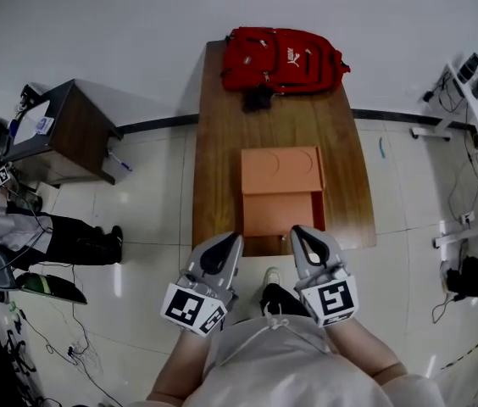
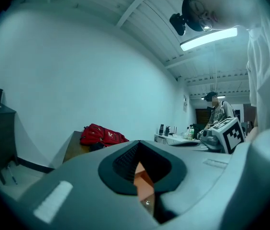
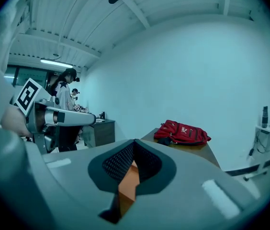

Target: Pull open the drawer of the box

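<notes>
An orange box (image 1: 280,189) stands on the near half of a long wooden table (image 1: 222,142), its front face (image 1: 279,216) turned toward me. My left gripper (image 1: 233,237) hovers at the table's front edge, just left of the box front, with its jaws together and nothing held. My right gripper (image 1: 298,230) is at the box's lower right corner, shut and empty too. In the left gripper view only a sliver of the orange box (image 2: 142,178) shows through the gripper (image 2: 139,150). The right gripper view likewise shows the box (image 3: 128,181) past its shut gripper (image 3: 134,147).
A red backpack (image 1: 283,59) lies at the table's far end. A dark cabinet (image 1: 61,130) stands on the floor to the left, with a person's legs (image 1: 69,236) beside it. White desks with cables (image 1: 476,100) line the right side.
</notes>
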A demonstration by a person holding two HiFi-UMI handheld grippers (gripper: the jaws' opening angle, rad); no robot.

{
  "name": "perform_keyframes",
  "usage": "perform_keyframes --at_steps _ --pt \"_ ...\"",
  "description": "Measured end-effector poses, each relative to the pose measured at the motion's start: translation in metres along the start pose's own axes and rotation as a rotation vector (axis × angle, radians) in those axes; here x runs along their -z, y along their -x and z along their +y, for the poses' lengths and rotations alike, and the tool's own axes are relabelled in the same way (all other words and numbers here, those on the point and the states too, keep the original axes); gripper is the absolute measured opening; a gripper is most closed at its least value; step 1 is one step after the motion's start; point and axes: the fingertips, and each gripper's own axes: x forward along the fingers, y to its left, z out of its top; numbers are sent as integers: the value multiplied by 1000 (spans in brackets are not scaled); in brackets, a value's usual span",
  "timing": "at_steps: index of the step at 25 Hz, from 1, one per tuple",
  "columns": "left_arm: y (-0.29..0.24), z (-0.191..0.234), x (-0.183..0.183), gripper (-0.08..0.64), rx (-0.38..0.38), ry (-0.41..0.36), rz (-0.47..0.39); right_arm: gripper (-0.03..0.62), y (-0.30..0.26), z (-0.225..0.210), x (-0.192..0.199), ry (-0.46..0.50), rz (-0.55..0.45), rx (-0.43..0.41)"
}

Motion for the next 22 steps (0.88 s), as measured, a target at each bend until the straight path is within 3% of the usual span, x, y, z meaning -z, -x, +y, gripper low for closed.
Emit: perform_keyframes --at_steps 5,10,13,16,22 --pt "51 -25 19 5 1 28 2 6 42 38 4 28 -8 9" --pt "124 -58 31 5 -12 47 -14 6 98 104 8 -17 1 -9" --pt "162 -79 36 5 -11 42 -21 6 129 138 3 16 -47 -20" --pt "195 -99 41 5 -17 36 -20 6 160 165 7 -19 -43 -5" --pt "238 -141 45 5 19 19 -21 6 211 199 7 13 -79 27"
